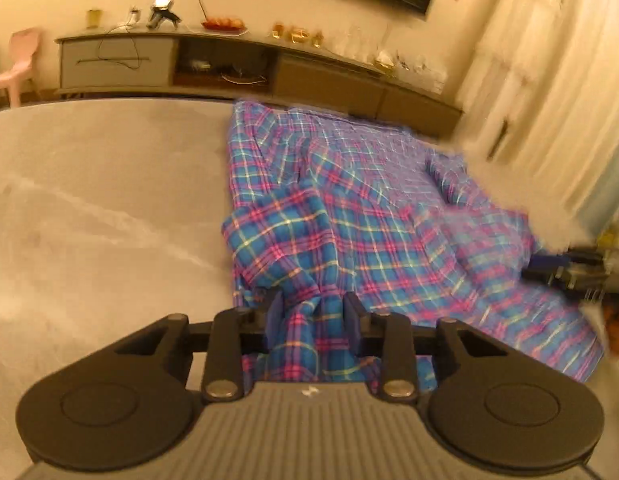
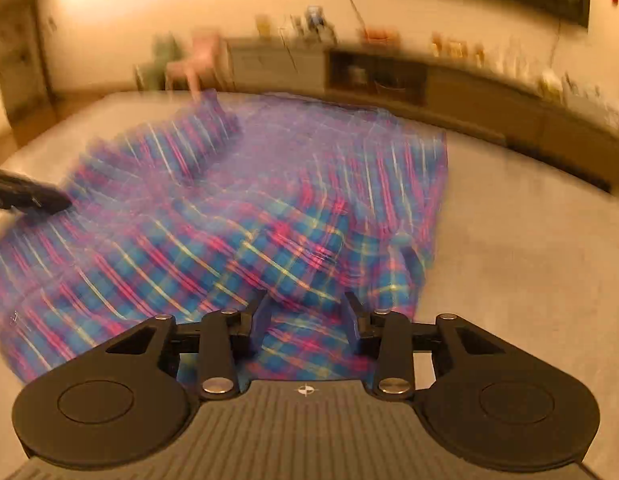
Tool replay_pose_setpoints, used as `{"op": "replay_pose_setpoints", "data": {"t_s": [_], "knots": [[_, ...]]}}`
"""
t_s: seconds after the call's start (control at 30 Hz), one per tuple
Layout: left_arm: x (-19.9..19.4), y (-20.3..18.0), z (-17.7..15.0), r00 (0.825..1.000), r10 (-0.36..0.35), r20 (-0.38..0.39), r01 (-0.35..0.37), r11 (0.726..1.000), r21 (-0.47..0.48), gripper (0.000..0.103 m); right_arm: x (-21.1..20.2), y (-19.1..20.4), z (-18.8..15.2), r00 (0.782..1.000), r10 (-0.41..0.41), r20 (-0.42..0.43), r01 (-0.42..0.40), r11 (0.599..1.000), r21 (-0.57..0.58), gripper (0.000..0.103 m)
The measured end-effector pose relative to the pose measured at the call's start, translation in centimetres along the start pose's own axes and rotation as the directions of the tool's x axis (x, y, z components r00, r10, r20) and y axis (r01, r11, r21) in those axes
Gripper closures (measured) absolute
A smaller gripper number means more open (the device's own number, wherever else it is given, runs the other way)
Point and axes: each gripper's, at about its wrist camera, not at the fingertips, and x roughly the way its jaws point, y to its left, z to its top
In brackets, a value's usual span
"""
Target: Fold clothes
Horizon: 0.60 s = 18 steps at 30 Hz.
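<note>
A blue, pink and yellow plaid garment [image 1: 369,208] lies spread and rumpled on a pale grey surface [image 1: 101,200]. In the left wrist view my left gripper [image 1: 314,314] is shut on a bunched fold at the garment's near left edge, and cloth fills the gap between the jaws. In the blurred right wrist view the same garment [image 2: 237,208] stretches away to the left. My right gripper [image 2: 307,316] stands over its near right corner. The cloth there lies flat between the jaws, and the pads do not visibly press on it.
A long low sideboard [image 1: 229,64] with bottles and small items runs along the far wall. A pink chair [image 1: 17,68] stands at the far left and pale curtains [image 1: 549,100] hang at the right. Bare grey surface [image 2: 509,240] lies right of the garment.
</note>
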Motion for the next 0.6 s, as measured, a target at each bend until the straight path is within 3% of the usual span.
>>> {"op": "replay_pose_setpoints", "data": {"t_s": [0.27,0.43,0.53,0.6], "knots": [[-3.4,-1.3,-2.2,0.995,0.02,-0.102,-0.021,1.0,-0.011,0.071,-1.2,1.5,-1.4,0.995,0.012,-0.099,-0.017,0.999,-0.045,0.058],[-6.6,-3.0,-4.3,0.993,0.077,-0.091,-0.076,0.997,0.014,0.071,-4.3,3.2,-2.9,0.978,0.079,-0.193,-0.096,0.992,-0.08,0.055],[-8.4,-3.9,-2.5,0.996,0.087,0.014,-0.087,0.995,0.046,0.071,-6.1,3.2,-1.3,0.992,0.105,-0.064,-0.108,0.993,-0.052,0.055],[-7.8,-4.2,-0.8,0.997,0.071,0.036,-0.074,0.994,0.077,0.071,-6.2,3.2,0.7,0.992,0.123,0.034,-0.122,0.992,-0.017,0.055]]}}
